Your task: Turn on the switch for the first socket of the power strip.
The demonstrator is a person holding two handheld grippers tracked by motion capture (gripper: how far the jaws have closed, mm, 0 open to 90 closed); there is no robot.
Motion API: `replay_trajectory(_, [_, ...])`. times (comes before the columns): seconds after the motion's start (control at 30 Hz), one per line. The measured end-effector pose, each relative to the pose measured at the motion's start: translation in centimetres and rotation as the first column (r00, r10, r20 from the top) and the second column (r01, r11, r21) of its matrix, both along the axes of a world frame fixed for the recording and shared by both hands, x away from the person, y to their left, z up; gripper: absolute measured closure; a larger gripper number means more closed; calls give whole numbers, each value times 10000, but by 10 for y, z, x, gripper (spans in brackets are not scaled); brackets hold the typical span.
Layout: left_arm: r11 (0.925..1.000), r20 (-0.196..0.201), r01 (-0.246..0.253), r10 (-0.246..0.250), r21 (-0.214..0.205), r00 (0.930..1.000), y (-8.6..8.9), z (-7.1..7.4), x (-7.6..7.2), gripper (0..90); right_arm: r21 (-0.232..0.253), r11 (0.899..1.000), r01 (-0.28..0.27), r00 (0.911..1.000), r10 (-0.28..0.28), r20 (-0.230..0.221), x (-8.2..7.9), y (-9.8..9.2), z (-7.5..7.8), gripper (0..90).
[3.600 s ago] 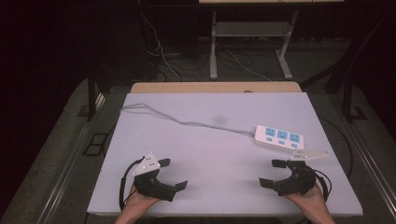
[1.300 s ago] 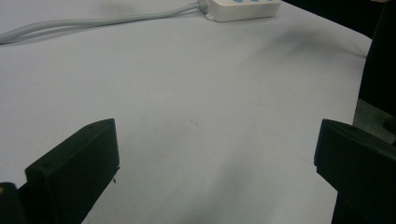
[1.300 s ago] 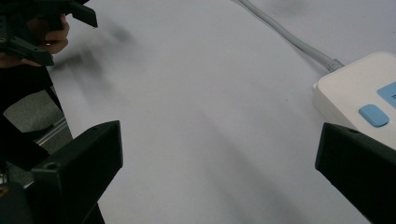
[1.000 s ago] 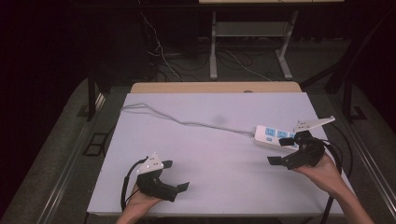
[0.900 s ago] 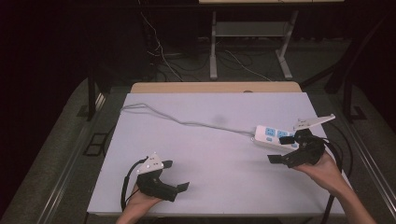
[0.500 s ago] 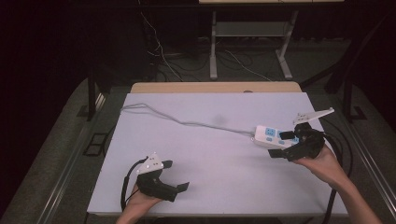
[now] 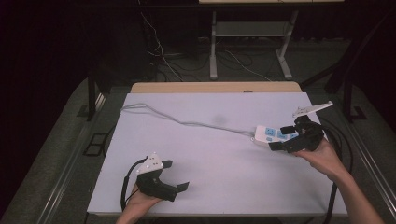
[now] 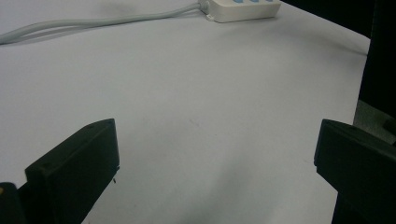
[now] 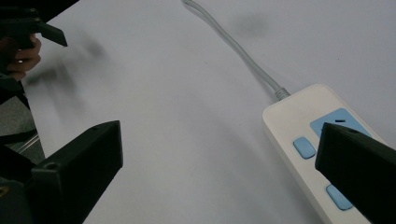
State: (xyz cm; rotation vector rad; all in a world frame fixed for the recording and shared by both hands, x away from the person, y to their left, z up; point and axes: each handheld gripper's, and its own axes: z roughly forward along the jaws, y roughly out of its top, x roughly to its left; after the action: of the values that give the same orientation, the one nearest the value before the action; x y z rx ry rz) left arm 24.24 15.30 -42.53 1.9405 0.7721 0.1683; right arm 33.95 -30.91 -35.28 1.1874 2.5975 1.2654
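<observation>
The white counter [image 7: 219, 158] carries little: a white power strip [image 7: 273, 135] with blue sockets lies near its right edge, and its grey cord [image 7: 187, 122] runs from the strip's near end across toward the far left corner. The right gripper [image 7: 285, 137] hovers over the strip with its jaws spread wide and nothing between them; in the right gripper view one jaw stands above the strip's body [image 9: 308, 135] and the other over bare counter. To grasp well, I judge it should shift sideways until both jaws straddle the strip's narrow width, come down level, then close on the long sides, clear of the cord's collar. The left gripper [image 7: 175, 186] rests near the front edge toward the left corner, wide open and empty, well apart from the strip. Nothing stands in the way.
</observation>
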Motion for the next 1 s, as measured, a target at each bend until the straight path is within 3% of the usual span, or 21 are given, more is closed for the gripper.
replay_trajectory(0.93, [10000,7,11,-11,41,10000,0,-1,0,0,-403,9980,487,9971,-510,-559,32,4,-24,3])
replay_trajectory(0.97, [10000,7,6,-6,38,10000,0,0,0,0,-438,9975,545,9967,-571,-584,33,4,-24,7])
replay_trajectory(1.0, [10000,10,8,-8,35,10000,0,0,0,0,-448,9973,582,9965,-607,-572,34,3,-25,89])
